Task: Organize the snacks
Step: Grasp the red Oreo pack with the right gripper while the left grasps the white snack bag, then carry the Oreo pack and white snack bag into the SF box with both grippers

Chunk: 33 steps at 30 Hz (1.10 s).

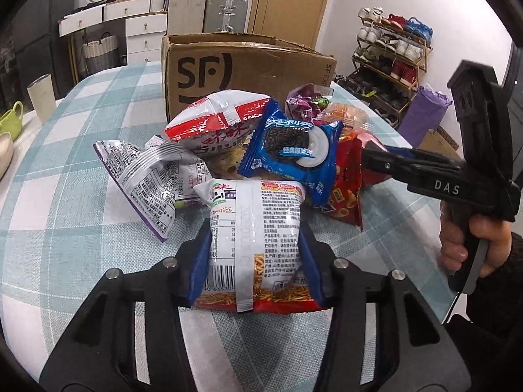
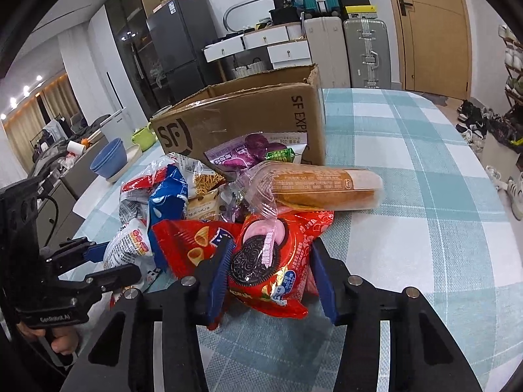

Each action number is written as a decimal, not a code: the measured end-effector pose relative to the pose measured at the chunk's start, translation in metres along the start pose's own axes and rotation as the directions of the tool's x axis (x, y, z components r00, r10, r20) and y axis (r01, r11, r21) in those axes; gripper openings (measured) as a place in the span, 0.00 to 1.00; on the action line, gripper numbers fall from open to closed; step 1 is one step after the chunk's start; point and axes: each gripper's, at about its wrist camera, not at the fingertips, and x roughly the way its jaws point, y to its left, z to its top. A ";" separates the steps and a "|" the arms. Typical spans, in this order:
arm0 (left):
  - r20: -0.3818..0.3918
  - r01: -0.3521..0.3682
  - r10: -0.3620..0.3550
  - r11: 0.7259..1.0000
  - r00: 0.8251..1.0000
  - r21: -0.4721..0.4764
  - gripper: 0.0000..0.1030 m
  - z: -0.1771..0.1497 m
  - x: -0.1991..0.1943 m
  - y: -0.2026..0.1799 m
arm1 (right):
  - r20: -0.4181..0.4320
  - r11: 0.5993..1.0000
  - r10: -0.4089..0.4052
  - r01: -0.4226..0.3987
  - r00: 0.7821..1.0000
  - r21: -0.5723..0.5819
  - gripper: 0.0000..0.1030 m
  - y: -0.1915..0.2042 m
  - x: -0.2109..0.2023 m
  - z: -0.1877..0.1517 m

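- Firstly, left gripper (image 1: 253, 254): blue pads pressed on both sides of a white noodle-snack packet (image 1: 258, 228); jaws closed around it at mid width.
- Right gripper (image 2: 271, 277): pads flank a red cookie packet (image 2: 274, 261); left pad touches it, right pad seems just clear, so a firm hold cannot be told.
- Snack pile (image 1: 261, 150) at 12 o'clock from the left gripper: blue cookie pack (image 1: 294, 150), red-and-white bag (image 1: 215, 121), silver-purple bag (image 1: 143, 176).
- Wrapped bread roll (image 2: 320, 186) lies across the pile's top in the right wrist view.
- Open cardboard box (image 1: 248, 68) marked SF stands just behind the pile.
- Tablecloth (image 1: 81, 150): teal and white check.
- Blue bowls (image 2: 109, 160) at 10 o'clock from the right gripper, near the table edge.
- Room: suitcases (image 2: 366, 52) by a wooden door (image 2: 431, 29), shoe rack (image 1: 392, 52) at 2 o'clock, dark fridge (image 2: 179, 45).
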 end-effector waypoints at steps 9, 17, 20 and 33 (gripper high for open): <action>0.045 0.019 -0.018 0.999 0.999 -0.032 0.40 -0.002 -0.017 0.005 | 0.045 1.000 0.025 -0.025 0.999 0.000 0.45 0.000 -0.026 -0.011; 0.106 0.043 -0.038 0.998 0.994 -0.053 0.40 0.001 -0.046 0.009 | 0.127 0.999 0.043 -0.040 0.991 -0.021 0.45 0.010 -0.060 -0.008; 0.131 0.054 -0.046 0.997 0.990 -0.060 0.40 0.006 -0.056 0.011 | 0.157 0.999 0.047 -0.044 0.986 -0.025 0.45 0.014 -0.072 -0.007; 0.217 0.018 -0.005 0.998 0.976 -0.062 0.40 0.043 -0.078 0.011 | 0.211 0.998 0.053 -0.042 0.976 -0.055 0.45 0.022 -0.087 0.027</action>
